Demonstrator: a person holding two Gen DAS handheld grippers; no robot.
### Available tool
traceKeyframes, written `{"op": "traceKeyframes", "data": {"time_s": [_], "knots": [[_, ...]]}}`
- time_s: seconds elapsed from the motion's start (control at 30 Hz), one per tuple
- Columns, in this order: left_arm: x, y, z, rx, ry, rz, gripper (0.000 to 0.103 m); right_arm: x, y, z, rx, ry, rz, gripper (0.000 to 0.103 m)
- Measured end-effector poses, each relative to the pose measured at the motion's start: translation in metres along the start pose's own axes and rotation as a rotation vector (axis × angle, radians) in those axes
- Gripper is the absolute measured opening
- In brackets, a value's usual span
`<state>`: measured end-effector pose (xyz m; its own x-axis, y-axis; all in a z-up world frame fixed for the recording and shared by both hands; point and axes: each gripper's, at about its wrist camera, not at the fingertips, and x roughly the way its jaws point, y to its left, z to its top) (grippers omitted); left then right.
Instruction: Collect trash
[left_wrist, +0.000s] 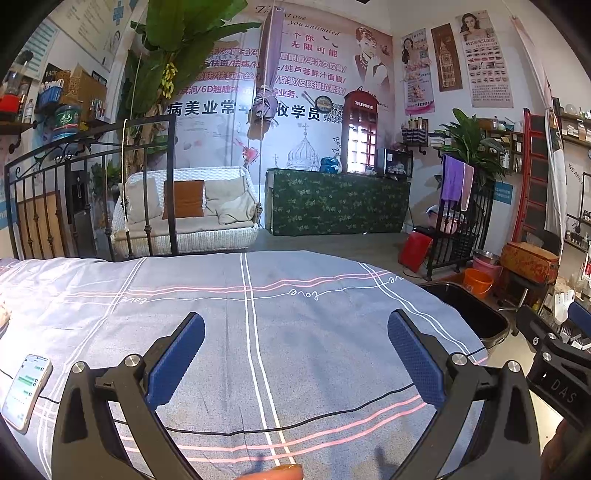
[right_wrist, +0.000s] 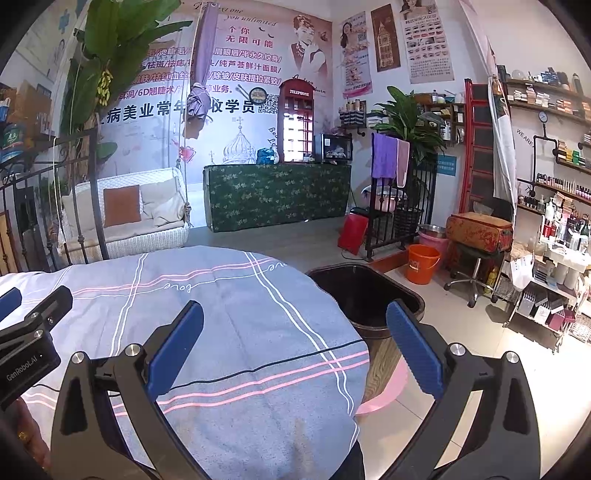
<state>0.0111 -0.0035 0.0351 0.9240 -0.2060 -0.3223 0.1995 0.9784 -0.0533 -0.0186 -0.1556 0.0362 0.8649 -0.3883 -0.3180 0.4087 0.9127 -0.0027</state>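
My left gripper (left_wrist: 295, 354) is open and empty above the bed with the grey-blue striped sheet (left_wrist: 295, 295). My right gripper (right_wrist: 295, 350) is open and empty over the bed's right edge (right_wrist: 332, 332). A dark trash bin (right_wrist: 364, 291) with a wood-pattern body stands on the floor right of the bed; it also shows in the left wrist view (left_wrist: 469, 306). I see no trash on the sheet. The right gripper's body shows at the right edge of the left wrist view (left_wrist: 554, 354). The left gripper's body shows at the left edge of the right wrist view (right_wrist: 33, 332).
A phone (left_wrist: 26, 391) lies on the sheet at the left, with a black cable (left_wrist: 295, 424) running across the bed. A black metal bed frame (left_wrist: 92, 192) is at the far left. An orange bucket (right_wrist: 423, 264), stool (right_wrist: 476, 254) and product shelves (right_wrist: 554, 258) stand at the right.
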Motion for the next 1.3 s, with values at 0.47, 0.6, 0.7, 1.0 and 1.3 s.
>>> {"op": "traceKeyframes", "data": {"time_s": [0.47, 0.6, 0.7, 1.0, 1.3], "knots": [[-0.0013, 0.0010, -0.0024, 0.002, -0.001, 0.000, 0.098, -0.0007, -0.0014, 0.0004, 0.000, -0.003, 0.001, 0.098], [-0.0013, 0.0009, -0.0022, 0.003, 0.002, -0.002, 0.098, -0.0009, -0.0020, 0.0005, 0.001, -0.005, 0.002, 0.098], [-0.0022, 0.0011, -0.0022, 0.003, -0.001, -0.002, 0.098, -0.0010, -0.0016, 0.0008, 0.002, -0.004, 0.004, 0.098], [-0.0046, 0.0010, -0.0003, 0.006, -0.004, -0.004, 0.098, -0.0008, -0.0009, 0.0021, 0.001, -0.006, 0.003, 0.098], [-0.0053, -0.0007, -0.0010, 0.006, -0.001, -0.002, 0.098, -0.0008, -0.0014, 0.0018, -0.002, -0.005, 0.005, 0.098]]}}
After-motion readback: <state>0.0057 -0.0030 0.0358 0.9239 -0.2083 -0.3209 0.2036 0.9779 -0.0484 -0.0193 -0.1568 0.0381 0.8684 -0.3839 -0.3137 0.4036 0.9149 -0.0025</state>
